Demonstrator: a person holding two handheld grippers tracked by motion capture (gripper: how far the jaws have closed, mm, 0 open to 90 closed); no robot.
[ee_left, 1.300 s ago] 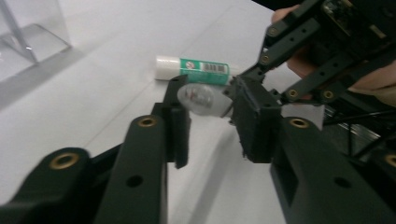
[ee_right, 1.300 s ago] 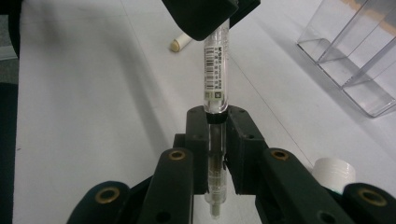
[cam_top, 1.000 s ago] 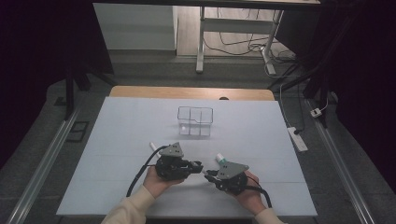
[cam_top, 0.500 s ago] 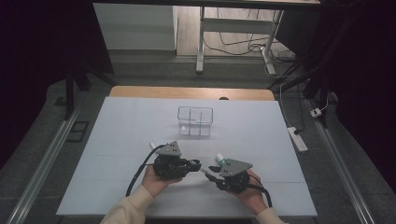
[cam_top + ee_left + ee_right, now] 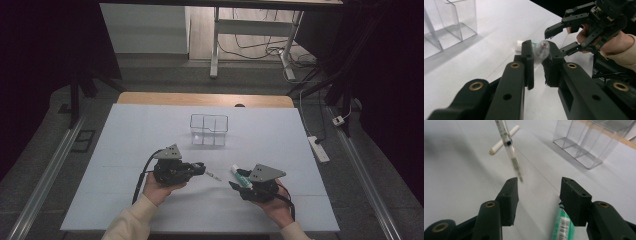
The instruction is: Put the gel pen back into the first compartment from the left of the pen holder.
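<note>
My left gripper (image 5: 201, 170) (image 5: 537, 53) is shut on a thin clear pen-like syringe (image 5: 213, 175) (image 5: 542, 49), which sticks out to the right above the table. In the right gripper view the syringe (image 5: 509, 148) hangs slanted just ahead of the left jaw. My right gripper (image 5: 237, 181) (image 5: 539, 187) is open, with nothing between its fingers. A green and white tube (image 5: 240, 175) (image 5: 561, 226) lies on the table beneath its right jaw. The left gripper view shows the open right gripper (image 5: 564, 33) facing mine beyond the tube's white cap (image 5: 520, 45).
A clear two-compartment box (image 5: 209, 130) (image 5: 446, 27) (image 5: 594, 142) stands empty at the middle of the white table (image 5: 125, 135). A white stick (image 5: 504, 138) lies on the table behind the syringe. Cables trail from both grippers.
The two grippers have drawn slightly apart: the left one moved left with the syringe in its jaws, and the right one shifted right. The tube stays on the table.
</note>
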